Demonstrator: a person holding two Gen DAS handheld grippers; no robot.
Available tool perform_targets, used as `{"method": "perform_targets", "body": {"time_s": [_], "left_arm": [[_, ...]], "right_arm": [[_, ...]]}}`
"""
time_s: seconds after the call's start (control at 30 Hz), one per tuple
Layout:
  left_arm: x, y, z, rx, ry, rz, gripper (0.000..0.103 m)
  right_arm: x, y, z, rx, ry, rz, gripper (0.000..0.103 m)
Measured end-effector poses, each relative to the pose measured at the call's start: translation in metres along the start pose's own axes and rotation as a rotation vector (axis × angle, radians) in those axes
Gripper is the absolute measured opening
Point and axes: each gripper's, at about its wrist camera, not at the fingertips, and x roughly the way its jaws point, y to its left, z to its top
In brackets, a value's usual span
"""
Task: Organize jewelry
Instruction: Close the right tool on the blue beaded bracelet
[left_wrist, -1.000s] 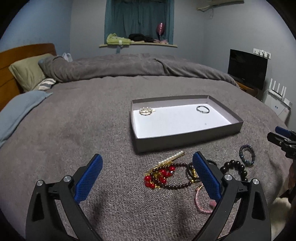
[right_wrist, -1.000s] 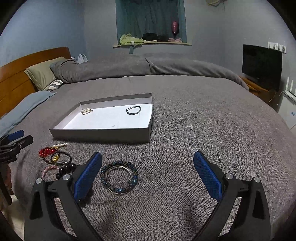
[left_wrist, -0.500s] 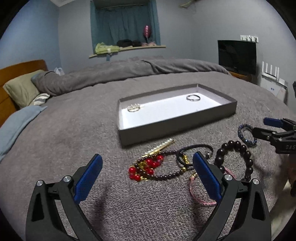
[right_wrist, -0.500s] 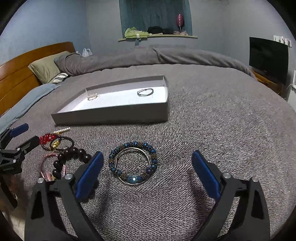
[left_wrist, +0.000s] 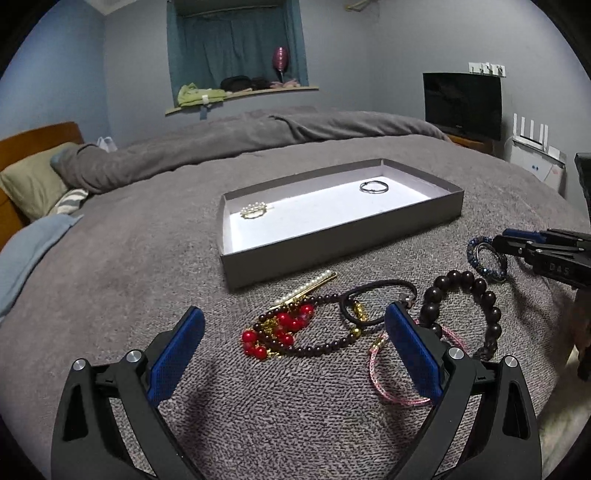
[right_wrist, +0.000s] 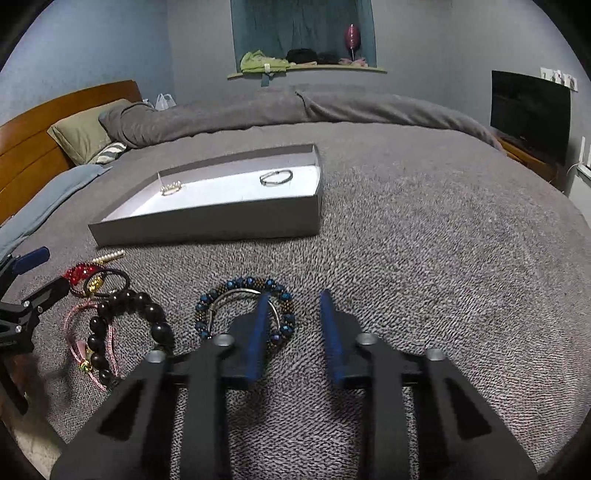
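Note:
A grey tray (left_wrist: 332, 247) (right_wrist: 207, 229) on the bed holds a pearl piece (left_wrist: 253, 211) and a thin silver bangle (left_wrist: 374, 187) (right_wrist: 276, 177). In front lie a red bead tangle (left_wrist: 284, 328), a black cord loop (left_wrist: 376, 301), a dark bead bracelet (left_wrist: 465, 310) (right_wrist: 129, 325), a pink cord (left_wrist: 391, 380) and a blue bead bracelet (left_wrist: 485, 256) (right_wrist: 243, 310). My left gripper (left_wrist: 295, 347) is open above the tangle. My right gripper (right_wrist: 293, 321) is half closed, its left finger inside the blue bracelet's ring, its right finger outside.
The grey bedspread (right_wrist: 424, 240) stretches right of the tray. Pillows (left_wrist: 33, 184) and a wooden headboard (right_wrist: 33, 125) lie at the left. A TV (left_wrist: 461, 105) stands at the right. The bed's front edge runs just below the jewelry.
My right gripper's fingers have narrowed from wide open and moved forward onto the blue bracelet's right rim. The left gripper stays open above the jewelry pile.

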Motion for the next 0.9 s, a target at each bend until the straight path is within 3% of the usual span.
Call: {"method": "perform_targets", "body": {"time_s": [0.07,0.33,0.47,0.63,0.9], "left_arm": [[0.0,0.0,0.0,-0.002,0.003,-0.001,0.097],[0.004,0.002,-0.001,-0.004,0.019,0.0,0.097],[0.006,0.005,-0.002,-0.01,0.03,0.009,0.097],[0.006,0.008,-0.002,-0.023,0.027,0.005,0.097],[0.006,0.009,-0.002,-0.017,0.024,0.005,0.097]], "right_arm": [[0.002,0.001,0.0,-0.005,0.008,0.003,0.017],[0.011,-0.002,0.0,0.027,0.052,0.044,0.016],[0.003,-0.003,0.002,0.031,0.02,0.061,0.007],[-0.013,0.004,0.004,-0.014,-0.06,0.064,0.007],[-0.025,0.005,0.008,-0.002,-0.097,0.087,0.007]]}}
